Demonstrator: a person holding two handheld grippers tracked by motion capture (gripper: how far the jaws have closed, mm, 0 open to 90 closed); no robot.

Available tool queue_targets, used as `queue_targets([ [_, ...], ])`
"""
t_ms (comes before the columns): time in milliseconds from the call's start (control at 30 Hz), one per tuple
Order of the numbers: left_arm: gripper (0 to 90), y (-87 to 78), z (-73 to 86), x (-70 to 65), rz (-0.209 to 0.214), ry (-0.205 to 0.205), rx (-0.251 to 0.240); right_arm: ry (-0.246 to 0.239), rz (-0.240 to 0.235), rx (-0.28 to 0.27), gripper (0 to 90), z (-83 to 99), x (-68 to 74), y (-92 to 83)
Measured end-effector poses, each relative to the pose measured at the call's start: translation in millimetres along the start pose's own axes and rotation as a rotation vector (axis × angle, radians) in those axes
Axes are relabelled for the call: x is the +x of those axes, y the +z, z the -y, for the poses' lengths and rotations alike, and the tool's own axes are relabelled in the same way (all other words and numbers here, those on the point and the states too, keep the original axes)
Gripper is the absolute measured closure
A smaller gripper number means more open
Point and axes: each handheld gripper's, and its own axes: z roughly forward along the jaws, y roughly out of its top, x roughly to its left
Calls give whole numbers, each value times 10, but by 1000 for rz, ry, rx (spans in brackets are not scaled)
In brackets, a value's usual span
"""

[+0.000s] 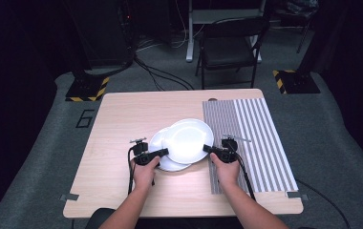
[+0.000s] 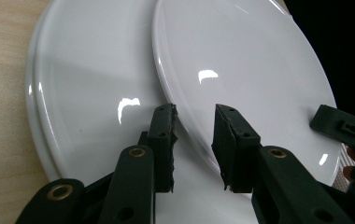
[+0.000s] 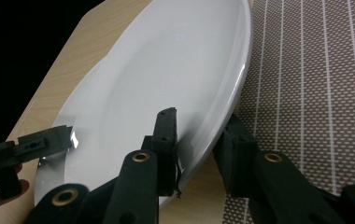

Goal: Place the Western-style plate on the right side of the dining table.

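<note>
Both tongs grip the top white plate (image 1: 187,139) by opposite rims: left tongs (image 1: 159,153) clamp its near-left edge, right tongs (image 1: 209,150) its right edge, tilting it over the lower plates (image 1: 166,163) mid-worktop. The pale wooden worktop (image 1: 122,124) carries a striped brown mat (image 1: 256,143) at right. Grey carpet (image 1: 332,143) lies around, with a black folding chair (image 1: 229,47) beyond in the dim room.

Light falls from overhead onto the table (image 1: 122,143) while the room around it sinks into near black — the white plates (image 1: 186,139) glare almost blown out, small bright glints dot them up close, and the high view is soft.
</note>
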Motion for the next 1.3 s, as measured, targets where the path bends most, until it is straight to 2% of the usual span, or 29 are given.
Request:
queue_targets([
  [167, 686, 0, 2, 25, 18, -13, -2, 8, 7, -1, 709, -39, -7, 29],
  [267, 685, 3, 7, 14, 14, -7, -2, -20, 31, 4, 692, -46, 22, 16],
  [400, 680, 3, 12, 8, 11, -5, -5, -48, 49, 6, 616, -12, 41, -42],
  [500, 680, 2, 17, 3, 9, -4, -5, -33, 48, 9, 607, 24, 37, -90],
  [600, 679, 4, 16, 1, 8, -2, -5, -34, 34, 10, 635, 56, 51, -127],
  [667, 680, 5, 16, 3, 9, -2, -6, -33, 23, 13, 692, 72, 82, -144],
  [700, 680, 5, 16, 2, 8, -2, -6, -41, 32, 9, 694, 75, 89, -144],
  [800, 680, 6, 15, 6, 9, 6, -5, -14, 28, 10, 704, 71, 84, -140],
  [900, 684, 7, 15, 7, 10, 8, -4, -22, 33, -2, 707, 72, 77, -133],
  [1033, 686, 9, 16, 7, 11, 8, -5, 6, 23, -14, 720, 77, 53, -127],
  [1233, 667, 8, 25, 0, 17, -7, -11, 20, 18, -22, 725, 87, 45, -124],
  [1300, 666, 6, 26, 3, 18, -9, -10, 39, 12, -23, 731, 85, 34, -122],
])
